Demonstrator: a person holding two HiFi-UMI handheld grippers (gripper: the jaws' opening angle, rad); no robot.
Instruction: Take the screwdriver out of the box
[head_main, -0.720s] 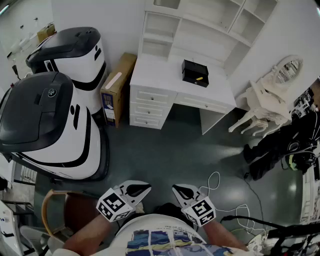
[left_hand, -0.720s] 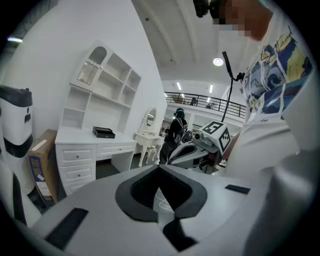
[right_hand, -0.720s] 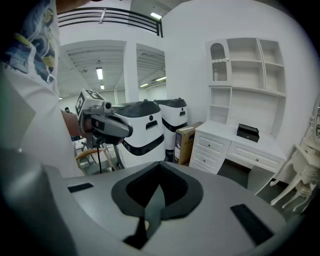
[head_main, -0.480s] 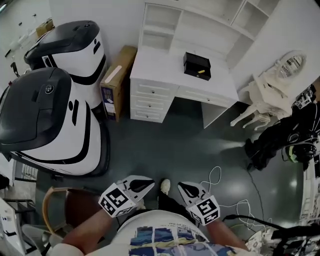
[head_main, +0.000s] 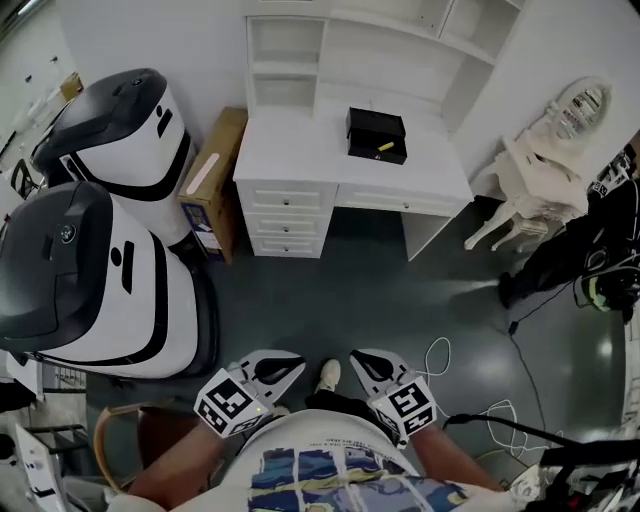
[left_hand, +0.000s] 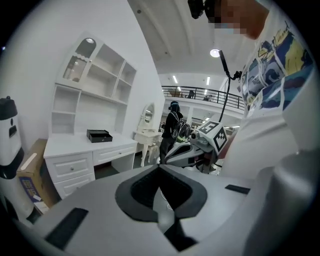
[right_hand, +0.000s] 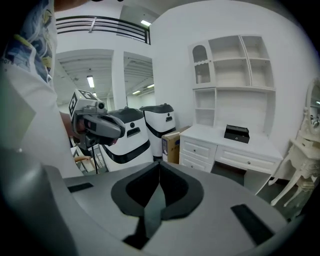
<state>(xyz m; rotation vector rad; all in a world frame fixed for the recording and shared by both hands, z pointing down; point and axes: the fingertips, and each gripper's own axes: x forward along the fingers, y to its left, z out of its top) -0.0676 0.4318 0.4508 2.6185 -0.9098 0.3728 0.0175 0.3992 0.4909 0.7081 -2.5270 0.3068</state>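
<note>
A black open box (head_main: 376, 134) sits on the white desk (head_main: 300, 150) far across the floor, with a small yellow piece (head_main: 384, 146) showing inside it, likely the screwdriver's handle. The same box appears small in the left gripper view (left_hand: 99, 135) and the right gripper view (right_hand: 236, 133). My left gripper (head_main: 297, 362) and right gripper (head_main: 356, 359) are held close to my body, both shut and empty, tips near each other. Both are far from the desk.
Two large white-and-black machines (head_main: 95, 260) stand at the left. A cardboard carton (head_main: 208, 180) leans beside the desk. A white ornate chair (head_main: 530, 185) and a person in dark clothes (head_main: 590, 250) are at the right. Cables (head_main: 470, 415) lie on the grey floor.
The view has shifted: the desk and box now sit more centred and slightly nearer. Both grippers stay shut near my body, a shoe now showing between them.
</note>
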